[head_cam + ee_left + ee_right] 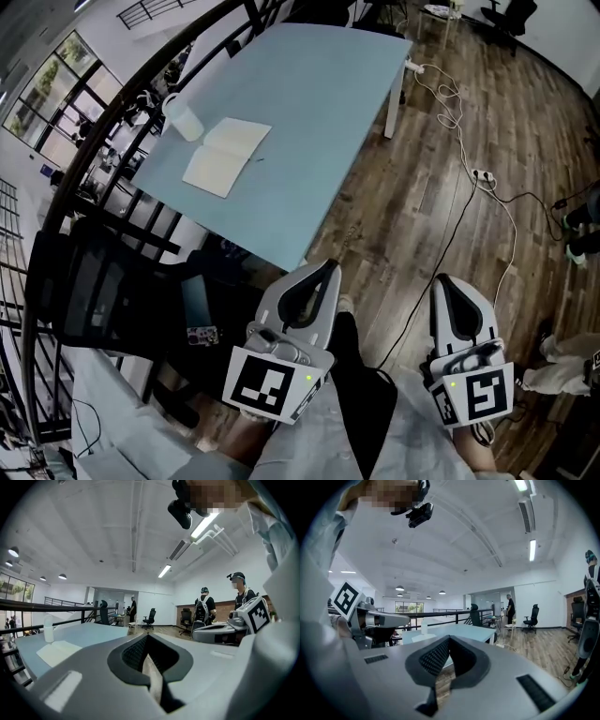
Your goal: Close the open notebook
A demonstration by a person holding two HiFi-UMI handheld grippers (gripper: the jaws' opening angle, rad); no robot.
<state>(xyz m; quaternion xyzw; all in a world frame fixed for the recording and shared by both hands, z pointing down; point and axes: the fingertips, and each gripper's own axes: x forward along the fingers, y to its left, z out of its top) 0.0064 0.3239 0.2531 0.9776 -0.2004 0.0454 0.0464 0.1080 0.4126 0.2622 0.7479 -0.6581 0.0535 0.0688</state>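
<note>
Head view: the white open notebook (226,156) lies flat with both pages spread on the pale blue rectangular desk (309,103), just beside a translucent white plastic bottle (182,118). My left gripper (328,270) and my right gripper (442,281) hang over the brown wooden floor (525,131), well apart from the desk. Nothing of the task is done. As I judge it, the approach, the reach to a cover and the fold are all left.

Left gripper view and right gripper view: each pair of jaws is pressed together with nothing between. These views give the notebook only as a low pale patch on the desk, and only the head view shows it open. The left gripper view alone shows two standing people (205,605).
</note>
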